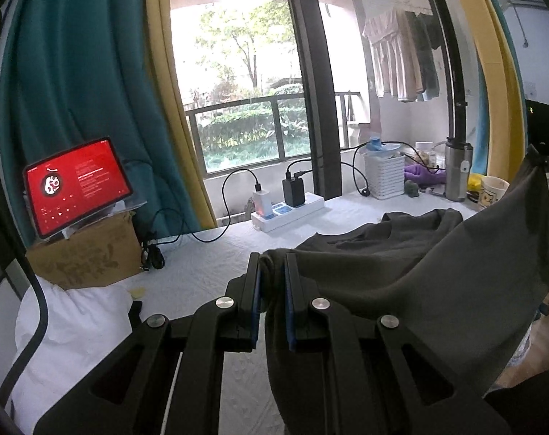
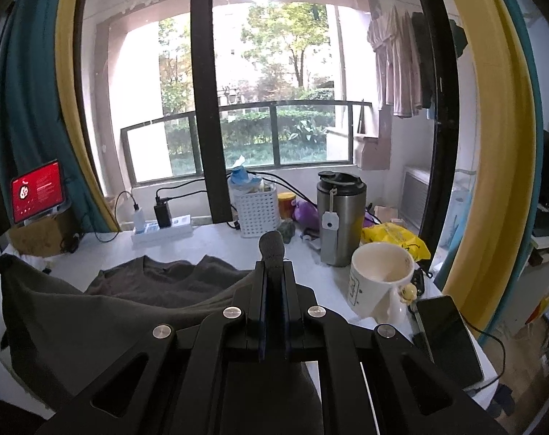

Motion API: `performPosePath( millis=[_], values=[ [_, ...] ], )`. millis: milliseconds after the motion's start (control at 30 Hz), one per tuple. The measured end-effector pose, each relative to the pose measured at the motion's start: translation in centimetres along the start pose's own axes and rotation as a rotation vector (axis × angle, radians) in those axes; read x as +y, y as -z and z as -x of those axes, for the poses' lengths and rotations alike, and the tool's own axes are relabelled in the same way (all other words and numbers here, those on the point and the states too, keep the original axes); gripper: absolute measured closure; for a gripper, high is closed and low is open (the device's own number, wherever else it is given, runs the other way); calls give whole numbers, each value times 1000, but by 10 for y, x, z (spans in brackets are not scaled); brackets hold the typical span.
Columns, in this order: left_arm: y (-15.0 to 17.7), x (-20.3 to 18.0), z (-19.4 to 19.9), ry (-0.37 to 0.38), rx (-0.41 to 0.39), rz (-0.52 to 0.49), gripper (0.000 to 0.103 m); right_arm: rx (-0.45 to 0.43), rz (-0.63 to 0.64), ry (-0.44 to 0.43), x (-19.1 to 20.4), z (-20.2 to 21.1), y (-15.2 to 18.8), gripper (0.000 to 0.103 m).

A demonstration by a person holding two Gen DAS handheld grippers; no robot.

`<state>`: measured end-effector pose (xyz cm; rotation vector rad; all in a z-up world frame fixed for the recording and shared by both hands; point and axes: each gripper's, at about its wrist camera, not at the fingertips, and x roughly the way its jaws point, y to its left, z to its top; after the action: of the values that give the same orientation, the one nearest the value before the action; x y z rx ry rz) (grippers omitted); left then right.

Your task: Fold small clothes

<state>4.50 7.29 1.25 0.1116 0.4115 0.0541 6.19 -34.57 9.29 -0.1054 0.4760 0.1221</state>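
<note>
A dark grey garment [image 1: 401, 272] is stretched between my two grippers, its near edge lifted above the white table [image 1: 209, 261] and its far part lying crumpled on it. My left gripper [image 1: 272, 264] is shut on one corner of the garment. My right gripper [image 2: 274, 272] is shut on the other corner, with a tuft of cloth [image 2: 272, 246] sticking out past the fingertips. The garment [image 2: 104, 311] sags to the left in the right wrist view.
A red-screened tablet [image 1: 77, 185] stands on a cardboard box [image 1: 89, 253] at the left. A power strip [image 1: 287, 210], white basket [image 2: 258, 214], steel flask [image 2: 339, 217], white mug [image 2: 379, 279] and phone [image 2: 448, 337] crowd the back and right.
</note>
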Motion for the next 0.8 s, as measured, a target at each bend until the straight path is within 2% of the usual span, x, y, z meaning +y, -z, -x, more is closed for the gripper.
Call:
performPosePath(
  millis=[200,300,800],
  values=[
    [-7,2,-23,-2,52,10,93,21,-4,-8,-1,-26,-11,97],
    [-12,5,-32,15,58,49,93,26,-4,-11,-2,-38,-18,97],
    [-23,31,-97,-74,114,149,93,72,-3,-38,-9,-120,-48,97]
  ],
)
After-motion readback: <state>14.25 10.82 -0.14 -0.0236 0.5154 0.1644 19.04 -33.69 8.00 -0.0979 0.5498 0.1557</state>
